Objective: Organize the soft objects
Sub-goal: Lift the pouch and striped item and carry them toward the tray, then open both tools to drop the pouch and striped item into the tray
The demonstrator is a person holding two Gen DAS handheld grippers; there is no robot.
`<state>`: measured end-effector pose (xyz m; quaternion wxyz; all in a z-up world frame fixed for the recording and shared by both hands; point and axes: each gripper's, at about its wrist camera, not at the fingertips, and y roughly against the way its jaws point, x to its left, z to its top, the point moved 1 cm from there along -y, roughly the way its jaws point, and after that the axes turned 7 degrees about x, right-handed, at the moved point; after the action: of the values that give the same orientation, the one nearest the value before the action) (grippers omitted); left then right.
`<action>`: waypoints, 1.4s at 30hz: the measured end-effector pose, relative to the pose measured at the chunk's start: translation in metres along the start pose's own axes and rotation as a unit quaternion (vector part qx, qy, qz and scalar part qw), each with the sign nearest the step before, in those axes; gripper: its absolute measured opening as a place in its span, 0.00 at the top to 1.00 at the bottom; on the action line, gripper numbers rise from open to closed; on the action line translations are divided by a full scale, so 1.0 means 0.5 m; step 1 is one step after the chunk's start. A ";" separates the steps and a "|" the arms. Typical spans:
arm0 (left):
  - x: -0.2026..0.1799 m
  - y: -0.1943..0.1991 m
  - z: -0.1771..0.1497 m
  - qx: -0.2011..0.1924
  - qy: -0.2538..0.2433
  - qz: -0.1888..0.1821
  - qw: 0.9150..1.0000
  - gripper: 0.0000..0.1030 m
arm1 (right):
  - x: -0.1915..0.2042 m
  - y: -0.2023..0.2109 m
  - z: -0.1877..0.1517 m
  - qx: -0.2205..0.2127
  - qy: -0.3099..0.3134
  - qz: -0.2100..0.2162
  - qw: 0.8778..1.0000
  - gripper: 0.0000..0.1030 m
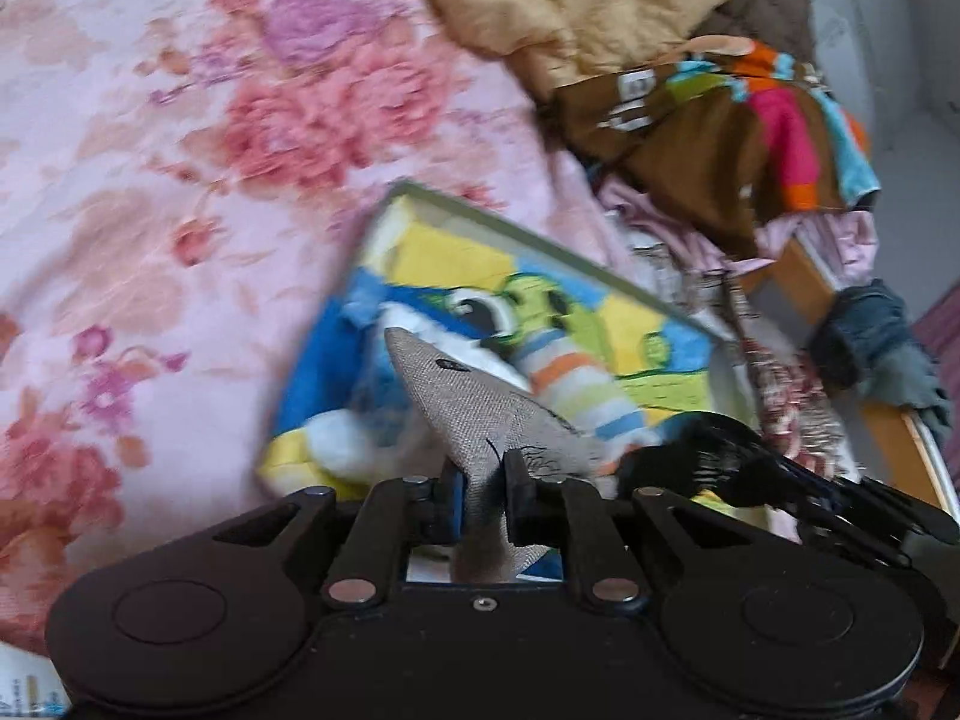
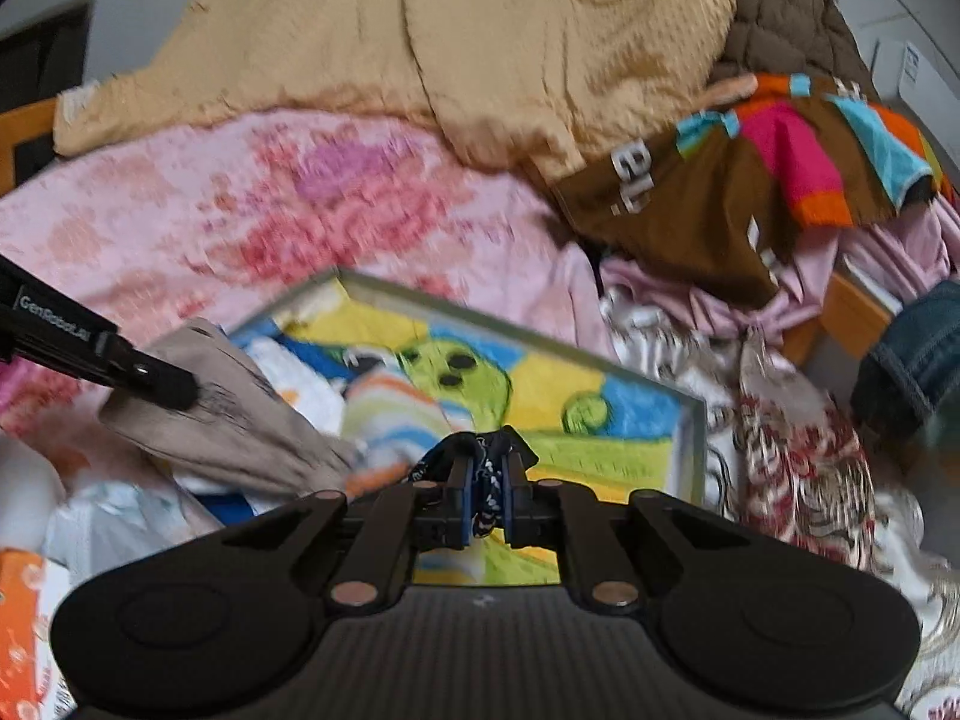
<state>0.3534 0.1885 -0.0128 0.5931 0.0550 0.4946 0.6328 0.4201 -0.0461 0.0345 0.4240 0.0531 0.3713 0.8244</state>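
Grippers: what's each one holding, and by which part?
Left gripper pinches the grey fabric piece at its near end. Right gripper clamps a bunched fold of dark patterned cloth.

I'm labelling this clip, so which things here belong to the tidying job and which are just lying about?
In the job:
- grey cloth piece, in the left tool
- dark patterned cloth, in the right tool
- shallow box with a cartoon towel

Lying about:
- pink floral quilt
- tan blanket
- brown multicoloured garment
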 end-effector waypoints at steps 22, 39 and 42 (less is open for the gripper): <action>-0.083 0.143 -0.083 -0.103 -0.080 0.075 0.989 0.19 | -0.007 0.131 -0.053 -0.060 -0.050 -0.008 0.997 0.23; -0.171 0.327 -0.215 -0.202 -0.133 0.055 0.969 0.01 | 0.016 0.370 -0.071 -0.167 -0.082 -0.013 0.983 0.01; -0.173 0.351 -0.240 -0.212 -0.138 0.058 0.966 0.01 | 0.024 0.397 -0.089 -0.175 -0.087 -0.014 0.981 0.01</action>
<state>0.1777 0.0853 0.0927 0.6160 0.0440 0.2585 0.7428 0.2637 -0.1349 0.1299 0.4686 0.0443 0.1838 0.8629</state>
